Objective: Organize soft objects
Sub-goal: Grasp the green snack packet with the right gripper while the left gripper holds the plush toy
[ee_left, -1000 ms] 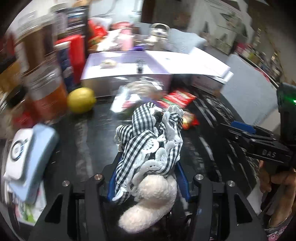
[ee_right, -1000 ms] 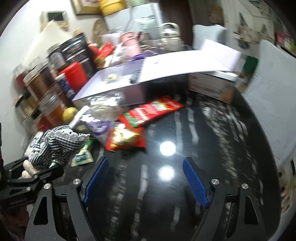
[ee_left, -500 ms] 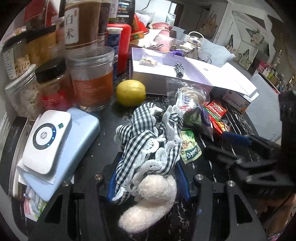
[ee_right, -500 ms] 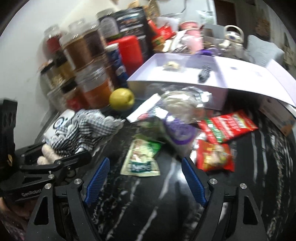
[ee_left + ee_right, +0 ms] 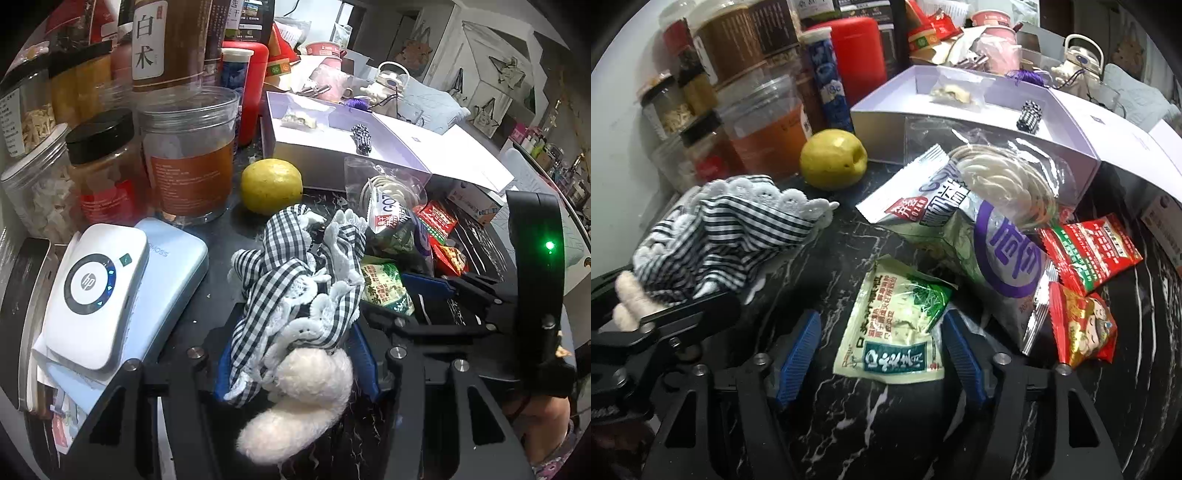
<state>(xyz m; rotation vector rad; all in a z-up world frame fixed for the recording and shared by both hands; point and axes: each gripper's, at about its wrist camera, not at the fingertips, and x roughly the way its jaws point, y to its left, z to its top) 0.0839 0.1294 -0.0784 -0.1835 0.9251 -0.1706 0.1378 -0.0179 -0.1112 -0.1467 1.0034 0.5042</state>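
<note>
A white plush toy in a black-and-white checked dress with lace trim (image 5: 295,288) sits between the blue pads of my left gripper (image 5: 295,332), which is shut on it just above the black marble counter. The toy (image 5: 720,229) also shows at the left of the right wrist view. My right gripper (image 5: 879,350) points down at a green-and-white snack packet (image 5: 897,325) lying flat on the counter. Its jaws are closing, with the packet between the pads (image 5: 798,350), and a gap still shows on the left side. In the left wrist view the right gripper (image 5: 424,299) stands over that packet (image 5: 384,288).
An open pale purple box (image 5: 332,155) holds a small checked item (image 5: 361,136). A yellow fruit (image 5: 271,184), several jars (image 5: 188,158) and a white device on a blue pack (image 5: 96,291) crowd the left. A silver bag (image 5: 993,236) and red packets (image 5: 1086,247) lie on the right.
Both grippers swung left across the counter towards the jars. My right gripper sank over the green-and-white packet and its jaws narrowed. The left kept its hold on the toy.
</note>
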